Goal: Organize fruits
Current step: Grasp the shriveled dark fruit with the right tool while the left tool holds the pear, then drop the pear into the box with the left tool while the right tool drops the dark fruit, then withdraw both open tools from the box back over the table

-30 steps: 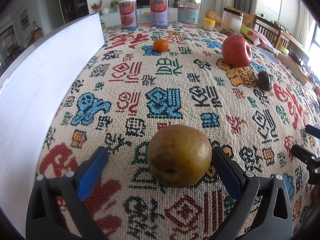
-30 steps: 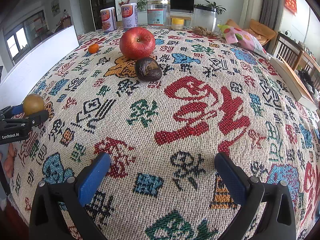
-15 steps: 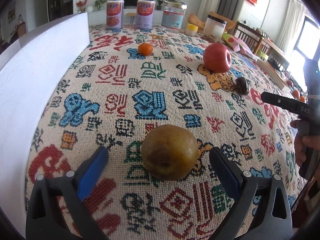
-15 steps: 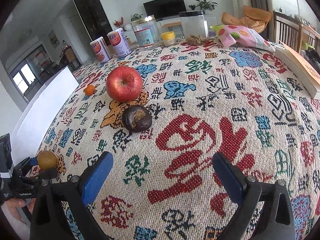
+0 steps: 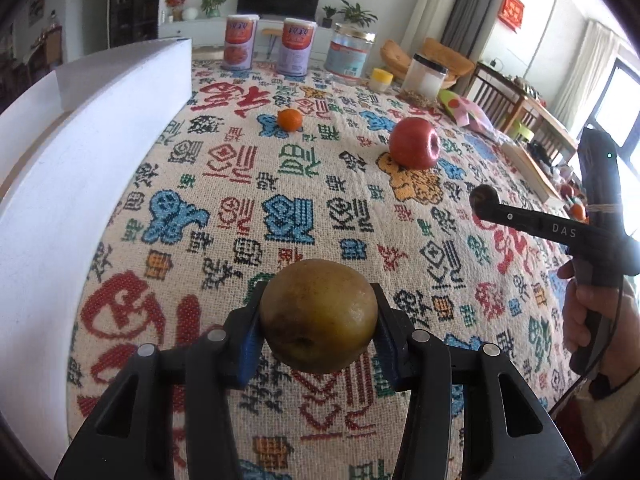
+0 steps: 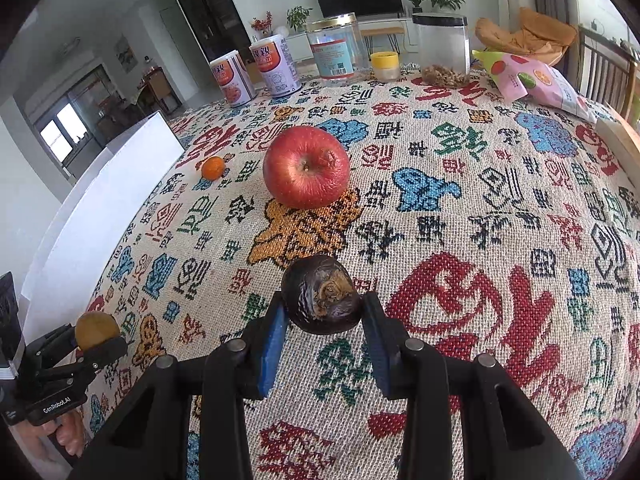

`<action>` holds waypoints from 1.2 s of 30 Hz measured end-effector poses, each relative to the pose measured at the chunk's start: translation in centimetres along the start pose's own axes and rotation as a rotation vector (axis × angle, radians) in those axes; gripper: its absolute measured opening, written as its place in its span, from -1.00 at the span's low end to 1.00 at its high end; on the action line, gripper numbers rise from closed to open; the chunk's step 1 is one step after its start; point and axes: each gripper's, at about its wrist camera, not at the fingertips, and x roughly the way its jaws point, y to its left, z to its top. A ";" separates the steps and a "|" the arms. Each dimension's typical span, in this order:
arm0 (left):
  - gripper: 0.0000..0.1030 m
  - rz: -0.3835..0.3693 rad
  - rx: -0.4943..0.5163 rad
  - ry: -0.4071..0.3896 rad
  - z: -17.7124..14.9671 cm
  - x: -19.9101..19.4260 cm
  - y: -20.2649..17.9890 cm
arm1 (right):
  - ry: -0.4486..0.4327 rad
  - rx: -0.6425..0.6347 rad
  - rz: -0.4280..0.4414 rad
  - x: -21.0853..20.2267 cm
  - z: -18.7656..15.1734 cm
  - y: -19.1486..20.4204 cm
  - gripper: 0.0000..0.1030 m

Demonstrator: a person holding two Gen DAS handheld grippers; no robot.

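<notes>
My left gripper (image 5: pixel 318 320) is shut on a brown-green pear (image 5: pixel 319 316) and holds it over the patterned tablecloth (image 5: pixel 280 184). My right gripper (image 6: pixel 322 312) is shut on a dark wrinkled fruit (image 6: pixel 322 300). A red apple (image 6: pixel 306 167) sits just beyond it, and a small orange (image 6: pixel 212 167) lies further left. In the left wrist view the apple (image 5: pixel 415 143) and orange (image 5: pixel 289 119) lie ahead, and the right gripper (image 5: pixel 486 202) with the dark fruit (image 5: pixel 482 196) is at the right. The left gripper with the pear (image 6: pixel 96 330) shows at the lower left of the right wrist view.
A white box (image 5: pixel 80 152) runs along the table's left side. Two cans (image 5: pixel 240 42), a clear jar (image 5: pixel 350 54), a small yellow-lidded jar (image 5: pixel 380 79) and a plastic canister (image 5: pixel 428 76) stand at the far edge. A snack bag (image 6: pixel 532 80) and a book (image 6: pixel 620 136) lie at the right.
Both grippers have shut: the left on the pear, the right on the dark fruit after moving forward to it.
</notes>
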 end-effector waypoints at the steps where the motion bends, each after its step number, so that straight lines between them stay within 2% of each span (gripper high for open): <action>1: -0.05 -0.013 -0.025 -0.013 0.2 -1.7 0.5 | 0.002 -0.009 0.026 -0.5 0.0 0.8 -0.27; 3: -0.05 -0.037 -0.095 -0.049 0.9 -5.6 2.3 | 0.005 -0.044 0.073 -1.4 0.4 3.2 -0.27; 5: -0.05 -0.026 -0.156 -0.098 1.7 -9.4 4.7 | 0.006 -0.090 0.133 -1.9 1.0 6.8 -0.27; 9: -0.05 0.103 -0.257 -0.154 2.5 -14.0 11.4 | 0.025 -0.181 0.313 -2.1 2.6 16.6 -0.27; 11: -0.04 0.185 -0.317 -0.137 2.2 -14.5 15.0 | 0.046 -0.232 0.398 -1.7 3.4 22.0 -0.27; 15: -0.05 0.273 -0.406 -0.043 0.2 -12.7 19.9 | 0.107 -0.344 0.492 0.6 4.2 31.9 -0.27; 19: -0.03 0.284 -0.434 0.024 -1.5 -11.0 21.1 | 0.243 -0.392 0.507 5.2 4.0 38.9 -0.26; 21: 0.03 0.325 -0.393 0.011 -1.7 -11.1 20.3 | 0.314 -0.384 0.498 7.8 3.5 40.9 -0.25; 22: 0.16 0.331 -0.384 0.004 -1.8 -11.3 19.9 | 0.348 -0.371 0.499 9.0 3.3 41.5 -0.25; 24: 0.35 0.335 -0.376 -0.016 -1.9 -11.7 19.4 | 0.363 -0.321 0.510 10.1 3.1 41.7 -0.12; 26: 0.44 0.358 -0.360 -0.045 -1.9 -12.2 18.6 | 0.323 -0.273 0.516 9.8 3.3 40.5 0.13; 28: 0.51 0.356 -0.331 -0.074 -1.8 -12.4 17.2 | 0.256 -0.274 0.503 8.4 3.3 38.8 0.19; 29: 0.53 0.345 -0.312 -0.089 -1.7 -12.4 16.3 | 0.218 -0.295 0.478 7.4 3.3 37.7 0.29; 30: 0.59 0.329 -0.289 -0.104 -1.6 -12.4 15.0 | 0.180 -0.323 0.446 6.2 3.1 36.3 0.39; 32: 0.69 0.281 -0.235 -0.133 -1.3 -12.0 12.2 | 0.108 -0.377 0.353 4.2 2.0 32.9 0.76; 34: 0.81 0.225 -0.173 -0.145 -1.0 -11.0 9.3 | 0.061 -0.419 0.228 2.8 0.4 28.2 0.84; 36: 0.87 0.167 -0.108 -0.126 -0.4 -9.0 6.3 | 0.050 -0.433 0.106 1.9 -1.3 22.7 0.84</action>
